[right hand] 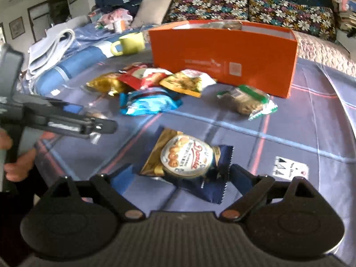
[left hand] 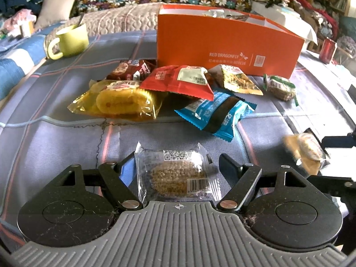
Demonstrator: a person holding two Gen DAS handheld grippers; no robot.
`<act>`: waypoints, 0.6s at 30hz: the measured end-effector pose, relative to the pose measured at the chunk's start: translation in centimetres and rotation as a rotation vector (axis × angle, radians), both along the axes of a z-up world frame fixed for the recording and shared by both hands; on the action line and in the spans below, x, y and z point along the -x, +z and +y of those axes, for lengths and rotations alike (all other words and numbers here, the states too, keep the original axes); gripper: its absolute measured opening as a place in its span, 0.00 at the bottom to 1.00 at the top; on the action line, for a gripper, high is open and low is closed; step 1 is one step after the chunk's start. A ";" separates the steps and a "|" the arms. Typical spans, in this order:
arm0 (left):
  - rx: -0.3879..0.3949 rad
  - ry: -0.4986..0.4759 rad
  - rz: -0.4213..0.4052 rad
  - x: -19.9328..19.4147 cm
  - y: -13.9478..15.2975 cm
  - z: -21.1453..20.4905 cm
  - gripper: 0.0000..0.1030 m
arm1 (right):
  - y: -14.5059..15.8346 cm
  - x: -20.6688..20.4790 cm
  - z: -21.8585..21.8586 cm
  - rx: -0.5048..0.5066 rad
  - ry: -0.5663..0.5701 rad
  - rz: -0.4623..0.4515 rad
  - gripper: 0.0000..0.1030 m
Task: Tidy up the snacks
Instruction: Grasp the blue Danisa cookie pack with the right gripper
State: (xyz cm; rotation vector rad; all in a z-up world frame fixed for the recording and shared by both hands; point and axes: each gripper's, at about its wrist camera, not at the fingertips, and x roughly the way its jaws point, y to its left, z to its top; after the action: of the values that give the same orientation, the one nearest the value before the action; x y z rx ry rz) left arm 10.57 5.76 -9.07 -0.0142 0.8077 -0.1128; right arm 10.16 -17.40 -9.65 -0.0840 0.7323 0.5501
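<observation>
A clear-wrapped grain cake (left hand: 175, 173) lies on the grey checked cloth (left hand: 66, 138) between the fingers (left hand: 229, 166) of my left gripper (left hand: 176, 166); the jaws are open, with a small gap beside the wrapper. My right gripper (right hand: 182, 178) is open too, its jaws wide on either side of a dark blue and gold cookie packet (right hand: 189, 160) lying flat on the cloth. Farther back stands an open orange box (left hand: 222, 44) (right hand: 222, 57) holding some packets. A pile of snack packets sits before it: yellow (left hand: 120, 102), red (left hand: 178, 82), blue (left hand: 215, 113) and a green-edged one (left hand: 281, 87).
A green mug (left hand: 71, 40) with a spoon stands back left, a red can (left hand: 327, 49) back right. Folded blue cloth and bags lie along the left edge. A sofa with flowered cushions lies behind the table. A person's hand (right hand: 15, 164) holds the left gripper's handle.
</observation>
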 end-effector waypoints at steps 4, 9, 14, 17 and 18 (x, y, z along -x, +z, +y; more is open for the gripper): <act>0.031 0.016 0.015 0.2 0.2 0.6 0.44 | 1.7 0.5 1.2 0.142 0.217 -0.237 0.90; 0.033 0.034 0.025 0.1 0.4 0.6 0.44 | 0.7 -2.0 2.4 0.205 0.368 -0.155 0.90; 0.021 0.029 0.016 0.1 0.6 0.3 0.44 | -0.9 -3.0 1.5 0.117 0.268 -0.034 0.89; 0.024 0.024 0.014 0.2 0.5 0.3 0.46 | -1.1 -2.4 0.8 0.095 0.106 -0.052 0.87; 0.021 0.022 0.013 0.3 0.4 0.2 0.47 | -1.1 -2.3 0.7 0.086 0.057 -0.054 0.86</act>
State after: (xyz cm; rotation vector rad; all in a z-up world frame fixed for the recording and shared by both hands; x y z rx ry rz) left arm 10.29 5.94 -8.64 -0.0439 0.8189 -0.1002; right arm 12.51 -16.69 -10.74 -0.1997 0.7021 0.5687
